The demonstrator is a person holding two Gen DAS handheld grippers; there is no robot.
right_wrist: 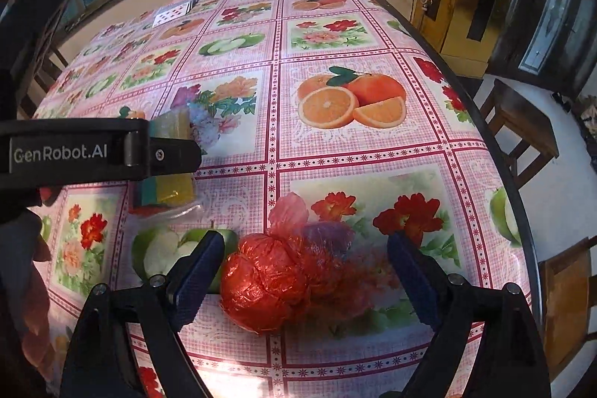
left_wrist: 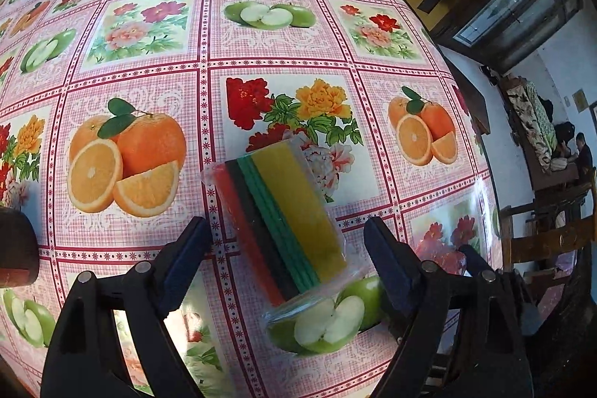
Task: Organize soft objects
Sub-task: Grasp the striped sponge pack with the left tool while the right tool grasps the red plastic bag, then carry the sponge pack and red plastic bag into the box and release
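Apparently early on, our left gripper [left_wrist: 287,234] gapes, empty, around the sponge pack [left_wrist: 283,215], our right gripper [right_wrist: 306,252] likewise around the red bag bundle [right_wrist: 272,282]; nothing gathered.

Both claws spread wide: left claw [left_wrist: 287,248] and right claw [right_wrist: 306,263] point toward twelve o'clock, nothing gripped.

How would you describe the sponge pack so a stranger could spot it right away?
On the fruit-and-flower tablecloth, look at the near edge, between the left gripper's open jaws. The sponge pack lies flat in clear wrap, striped orange, black, green and yellow, unlike the crumpled red bag beside it.
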